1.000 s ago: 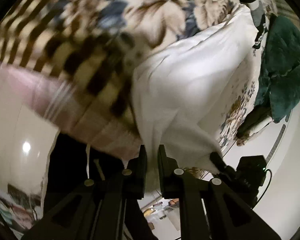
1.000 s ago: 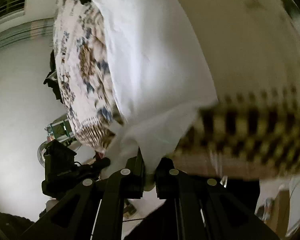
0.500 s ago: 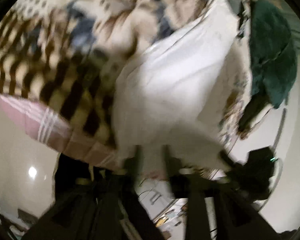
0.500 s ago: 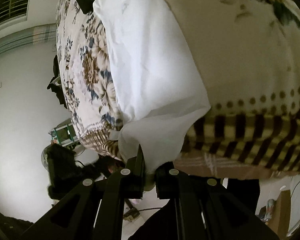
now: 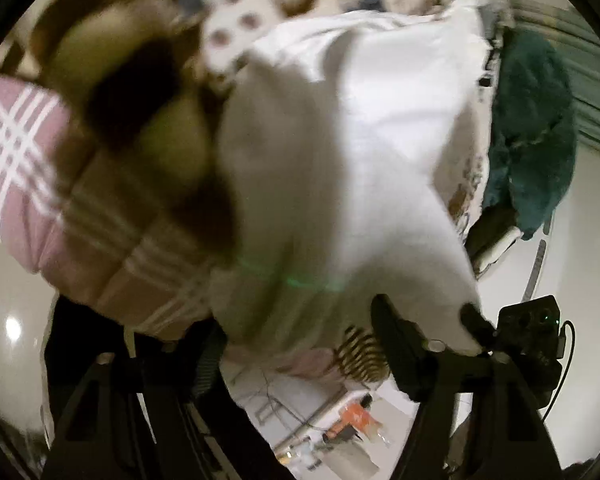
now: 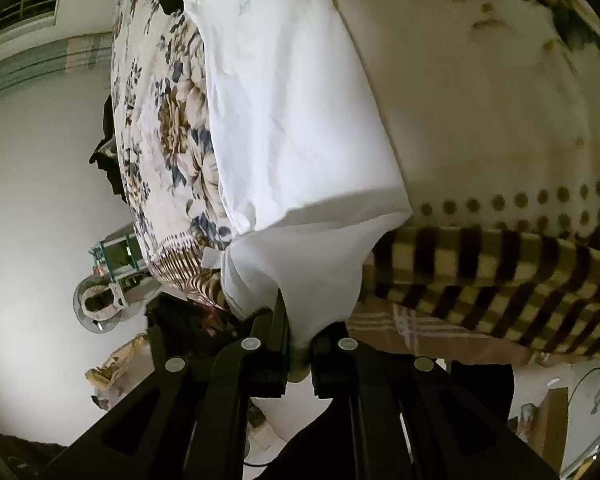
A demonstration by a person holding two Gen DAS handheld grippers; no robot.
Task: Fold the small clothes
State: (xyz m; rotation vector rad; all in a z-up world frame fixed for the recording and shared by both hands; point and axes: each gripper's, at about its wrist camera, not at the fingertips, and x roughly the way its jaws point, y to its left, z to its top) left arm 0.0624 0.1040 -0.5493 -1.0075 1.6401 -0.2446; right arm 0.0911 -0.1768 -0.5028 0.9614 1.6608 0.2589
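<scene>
A white garment (image 6: 292, 128) lies spread on the floral bedspread (image 6: 168, 128), its near edge hanging over the bed's side. My right gripper (image 6: 300, 332) is shut on that near edge of the white garment. In the blurred left wrist view the same white garment (image 5: 340, 152) fills the middle. My left gripper (image 5: 300, 344) is open, its fingers (image 5: 396, 344) spread wide apart, with the cloth's lower edge lying between and just beyond them. The right gripper also shows in the left wrist view (image 5: 480, 328), pinching the cloth's corner.
A checked brown and cream blanket (image 6: 500, 264) and a pink plaid sheet (image 5: 20, 152) hang over the bed's edge. A dark green garment (image 5: 536, 132) lies at the bed's far side. A fan (image 6: 100, 300) and clutter stand on the pale floor.
My left gripper has opened and let go of the white garment's edge. The right gripper stays shut on the cloth and has hardly moved.
</scene>
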